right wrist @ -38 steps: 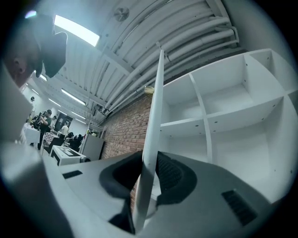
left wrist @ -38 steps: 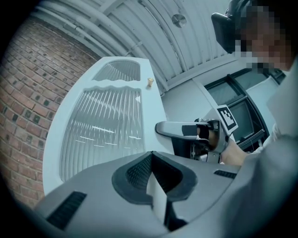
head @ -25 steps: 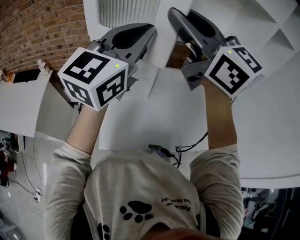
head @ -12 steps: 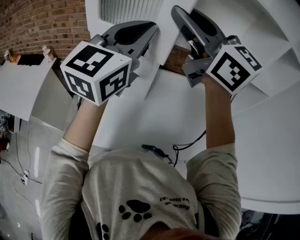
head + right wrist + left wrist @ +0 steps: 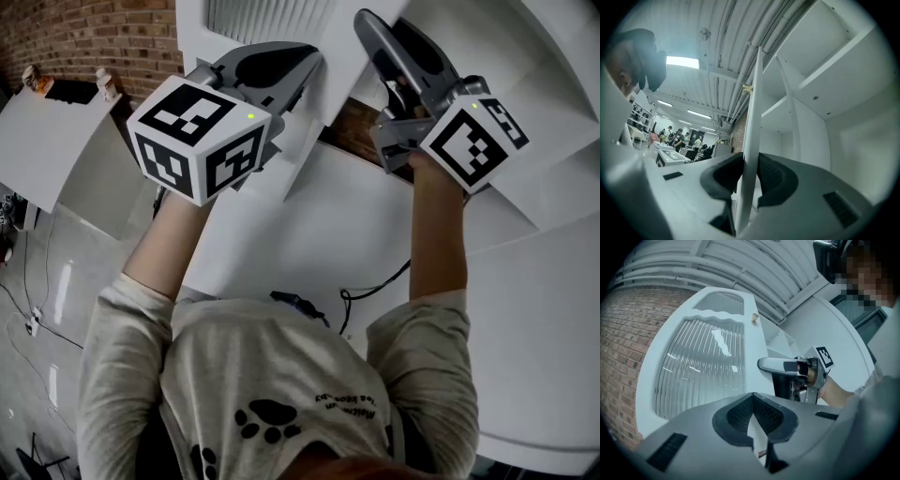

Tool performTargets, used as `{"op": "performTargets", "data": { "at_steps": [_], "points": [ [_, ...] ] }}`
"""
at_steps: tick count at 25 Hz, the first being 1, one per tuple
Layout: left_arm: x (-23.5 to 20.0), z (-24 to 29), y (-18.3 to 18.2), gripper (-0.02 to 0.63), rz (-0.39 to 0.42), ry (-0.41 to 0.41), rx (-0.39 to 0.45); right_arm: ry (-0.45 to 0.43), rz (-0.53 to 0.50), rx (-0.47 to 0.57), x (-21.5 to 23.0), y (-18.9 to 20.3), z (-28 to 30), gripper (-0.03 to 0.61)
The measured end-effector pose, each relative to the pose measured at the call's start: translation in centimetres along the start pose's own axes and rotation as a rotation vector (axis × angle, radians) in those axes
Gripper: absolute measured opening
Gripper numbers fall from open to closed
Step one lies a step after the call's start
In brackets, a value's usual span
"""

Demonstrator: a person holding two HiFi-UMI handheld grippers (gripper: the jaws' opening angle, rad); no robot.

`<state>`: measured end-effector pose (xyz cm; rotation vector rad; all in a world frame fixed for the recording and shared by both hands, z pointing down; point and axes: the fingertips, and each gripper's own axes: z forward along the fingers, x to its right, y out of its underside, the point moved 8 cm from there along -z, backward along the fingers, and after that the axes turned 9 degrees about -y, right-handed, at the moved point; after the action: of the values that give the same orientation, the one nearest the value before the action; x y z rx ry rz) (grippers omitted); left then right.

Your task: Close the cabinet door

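The white cabinet door (image 5: 708, 357) has a ribbed glass pane and a small brass knob (image 5: 754, 318) on its free edge. My right gripper (image 5: 749, 161) is shut on that free edge (image 5: 752, 140), which runs up between its pads; it shows in the left gripper view (image 5: 785, 365) and in the head view (image 5: 366, 23). My left gripper (image 5: 752, 397) points at the door's front face with its pads (image 5: 736, 416) meeting at the tips, and its tips (image 5: 305, 64) lie close to the door frame (image 5: 328, 47). Whether they touch the door is hidden.
Open white cabinet shelves (image 5: 811, 93) lie to the right of the door. A brick wall (image 5: 84, 37) is behind, and another white panel (image 5: 47, 141) hangs at the left. A black cable (image 5: 375, 286) runs below my arms. People and desks (image 5: 679, 138) are far behind.
Both grippers have drifted up and to the right in the head view together with the door's edge. The right gripper has kept its hold on the edge.
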<state>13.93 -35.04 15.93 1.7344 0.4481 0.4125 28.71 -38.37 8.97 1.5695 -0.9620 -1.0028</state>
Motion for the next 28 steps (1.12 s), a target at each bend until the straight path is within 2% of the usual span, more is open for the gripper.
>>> {"op": "performTargets", "data": {
  "at_steps": [8, 19, 23, 28],
  "points": [
    [-0.4, 1.4, 1.5, 0.008, 0.03, -0.021, -0.036, -0.051, 0.01, 0.028, 1.8, 1.0, 0.0, 0.094],
    [-0.9, 2.9, 2.2, 0.008, 0.04, 0.016, -0.047, -0.049, 0.021, 0.037, 3.0, 1.7, 0.1, 0.101],
    [-0.9, 3.5, 2.2, 0.008, 0.049, 0.029, -0.047, -0.005, 0.013, 0.034, 3.3, 1.7, -0.1, 0.114],
    [-0.9, 3.9, 2.2, 0.008, 0.051, 0.043, -0.049, 0.091, -0.03, 0.031, 3.1, 1.4, -0.9, 0.132]
  ]
}}
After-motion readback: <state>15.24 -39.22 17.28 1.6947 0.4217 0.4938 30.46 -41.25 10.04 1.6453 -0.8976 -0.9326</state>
